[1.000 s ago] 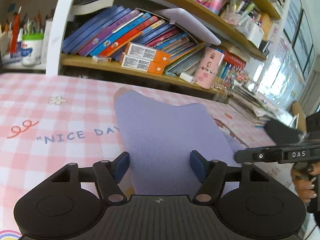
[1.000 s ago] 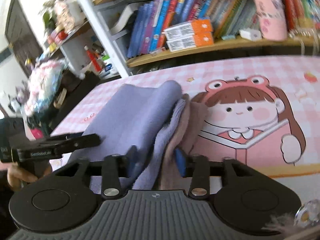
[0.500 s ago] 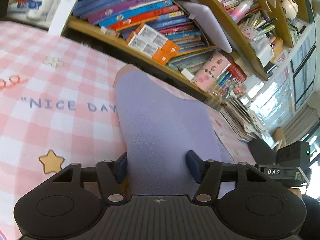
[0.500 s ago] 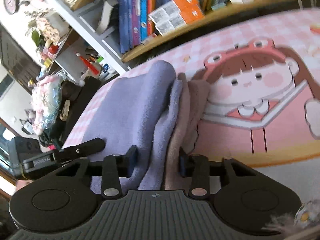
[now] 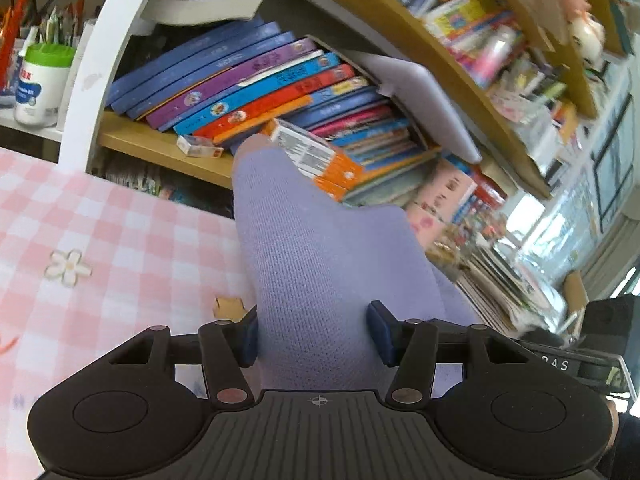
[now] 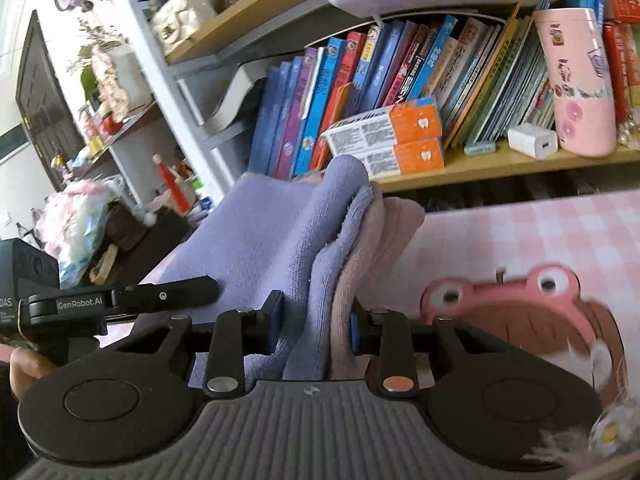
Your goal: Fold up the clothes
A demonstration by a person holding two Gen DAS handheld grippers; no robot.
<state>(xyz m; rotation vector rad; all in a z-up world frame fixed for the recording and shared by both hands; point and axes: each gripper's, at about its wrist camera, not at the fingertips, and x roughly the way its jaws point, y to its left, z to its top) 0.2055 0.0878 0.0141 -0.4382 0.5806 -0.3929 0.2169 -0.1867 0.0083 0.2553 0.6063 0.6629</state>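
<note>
A lilac knit garment rises from between the fingers of my left gripper, which is shut on a thick fold of it. In the right wrist view the same garment hangs bunched, with a pinkish-beige layer beside the lilac one. My right gripper is shut on both layers. The garment is held up off the pink checked tablecloth and stretches between the two grippers. A black finger of the left gripper shows at the left of the right wrist view.
A bookshelf with slanted books stands close behind the table. On its lower board are orange boxes, a white charger and a pink tumbler. A wipes tub stands far left. The cloth carries a frog-hat cartoon.
Both grippers have risen and moved towards the shelf with the garment still held. The shelf now fills more of each view and less of the tablecloth shows.
</note>
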